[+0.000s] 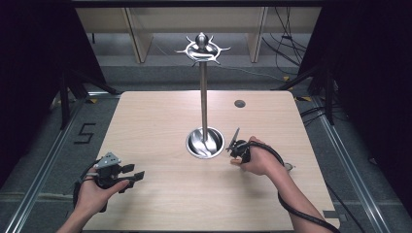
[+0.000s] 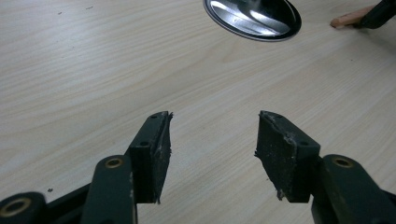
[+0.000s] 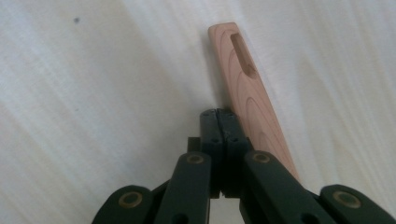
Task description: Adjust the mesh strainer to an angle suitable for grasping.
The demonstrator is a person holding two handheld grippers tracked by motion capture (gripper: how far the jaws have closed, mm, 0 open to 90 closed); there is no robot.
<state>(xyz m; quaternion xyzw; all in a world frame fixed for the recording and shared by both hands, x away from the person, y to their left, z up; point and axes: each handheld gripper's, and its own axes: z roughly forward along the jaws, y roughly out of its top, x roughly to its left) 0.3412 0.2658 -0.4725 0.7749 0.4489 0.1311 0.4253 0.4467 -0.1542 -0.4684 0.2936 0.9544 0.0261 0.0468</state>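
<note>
Wooden utensil slot seen from right tool, pinched

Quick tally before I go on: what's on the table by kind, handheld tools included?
Metal stand with hooks on top and a round base: 1
Wooden utensil with a slot in its end: 1
Handheld tools: 2, the left tool with jaws apart and the right tool with jaws together beside the utensil
Total: 4
</note>
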